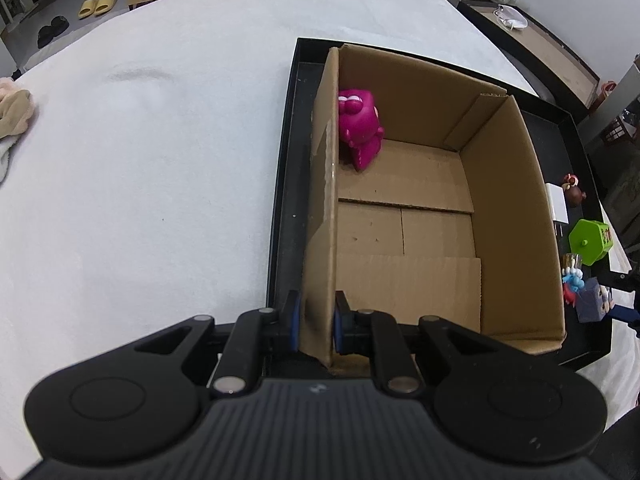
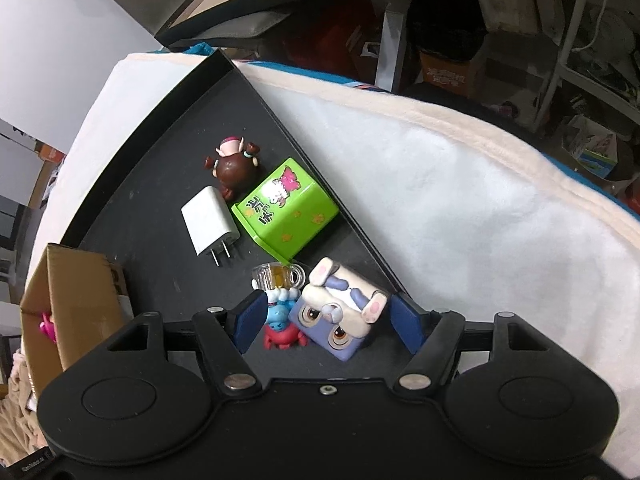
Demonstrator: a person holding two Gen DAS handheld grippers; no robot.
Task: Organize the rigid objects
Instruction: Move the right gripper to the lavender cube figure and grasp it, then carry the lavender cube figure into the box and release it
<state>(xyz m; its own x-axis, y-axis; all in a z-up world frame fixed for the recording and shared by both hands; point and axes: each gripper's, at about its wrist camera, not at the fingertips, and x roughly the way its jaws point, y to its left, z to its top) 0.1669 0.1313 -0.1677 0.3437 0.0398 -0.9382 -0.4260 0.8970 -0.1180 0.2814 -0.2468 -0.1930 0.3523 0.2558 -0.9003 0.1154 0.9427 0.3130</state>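
My left gripper (image 1: pixel 316 326) is shut on the near left wall of an open cardboard box (image 1: pixel 408 216) that stands in a black tray (image 1: pixel 286 208). A magenta toy figure (image 1: pixel 358 128) lies in the box's far left corner. My right gripper (image 2: pixel 326 322) is open around a purple rabbit cube toy (image 2: pixel 340 316) and a small blue-and-red figure (image 2: pixel 280 326) on the black tray (image 2: pixel 160 184). Beyond them lie a tiny beer mug (image 2: pixel 278 276), a green box (image 2: pixel 286 208), a white charger (image 2: pixel 210 220) and a brown-haired doll (image 2: pixel 234 164).
The tray sits on a white blanket (image 1: pixel 140 140) over a bed. The box (image 2: pixel 68 300) shows at the left of the right wrist view. The small toys (image 1: pixel 588 236) lie right of the box. A beige cloth (image 1: pixel 14 116) lies at the far left.
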